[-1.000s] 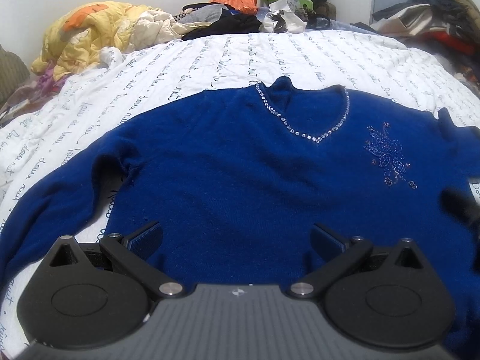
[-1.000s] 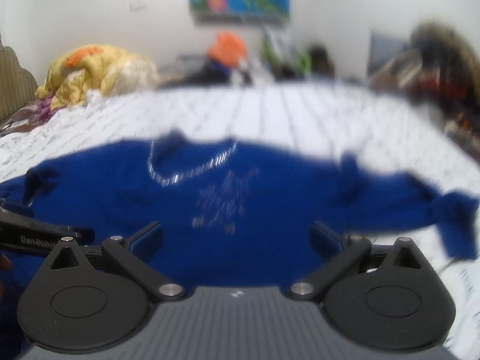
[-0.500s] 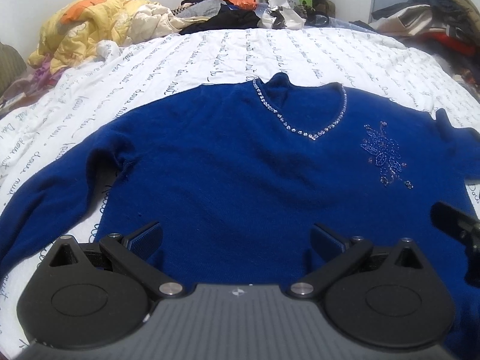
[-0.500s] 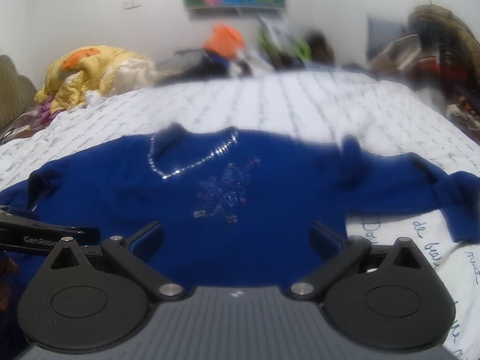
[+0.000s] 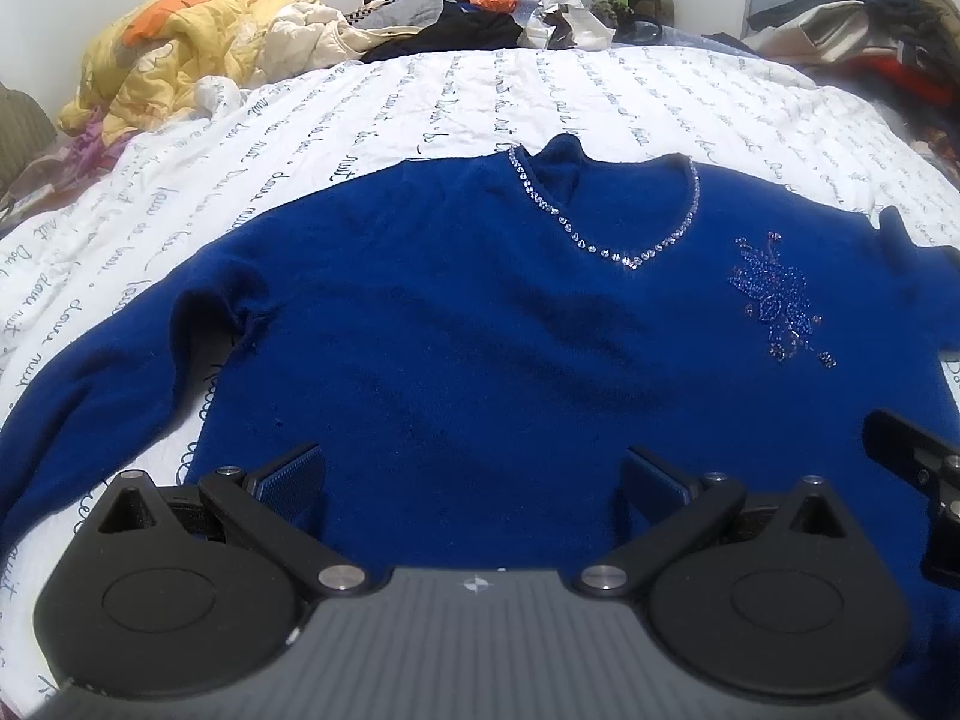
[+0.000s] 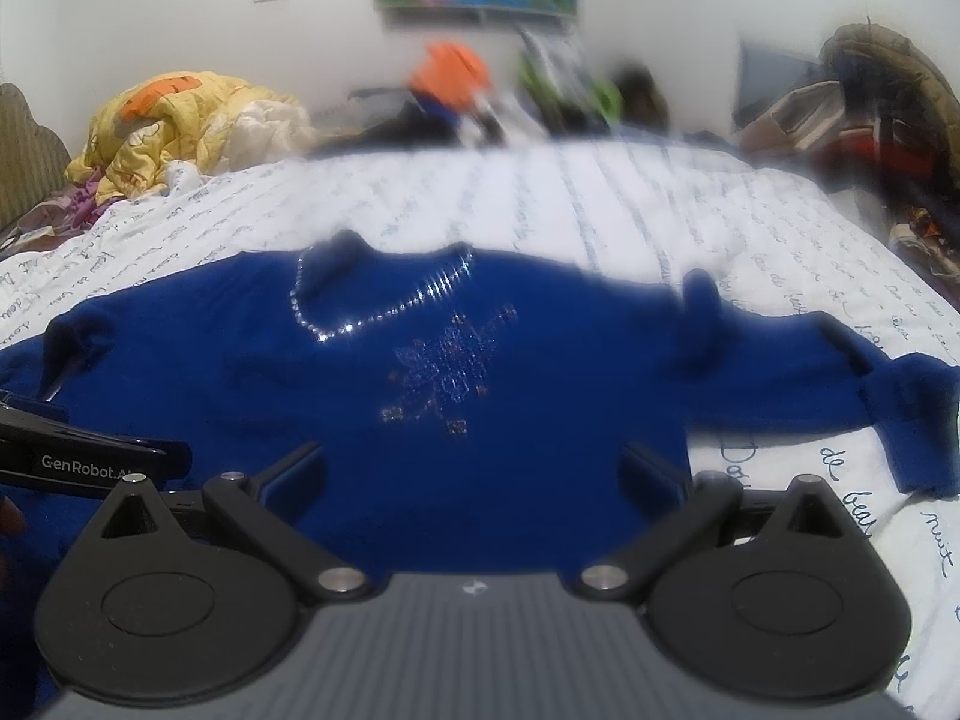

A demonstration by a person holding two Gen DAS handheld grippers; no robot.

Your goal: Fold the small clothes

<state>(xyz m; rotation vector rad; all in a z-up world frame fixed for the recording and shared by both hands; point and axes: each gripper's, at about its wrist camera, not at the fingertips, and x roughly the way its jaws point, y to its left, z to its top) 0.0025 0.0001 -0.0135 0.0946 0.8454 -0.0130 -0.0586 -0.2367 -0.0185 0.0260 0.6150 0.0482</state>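
The white script-printed bedsheet (image 5: pixel 600 102) held the royal-blue knit sweater with a rhinestone neckline (image 5: pixel 480 330) flat, face up, sleeves out toward nine and three o'clock: no fold was made yet, by my judgement. The left gripper (image 5: pixel 474 474) and right gripper (image 6: pixel 474 468) hovered over its hem, fingers spread, holding nothing. No containers showed.

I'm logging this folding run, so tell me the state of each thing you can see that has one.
Blue sweater: spread flat, front up, unfolded, sleeves out to both sides.
Left gripper: fingers open, empty, over the hem.
Right gripper: fingers open, empty, over the hem.
Bedsheet: spread under the sweater, lightly wrinkled.
Yellow quilt: crumpled in a heap.
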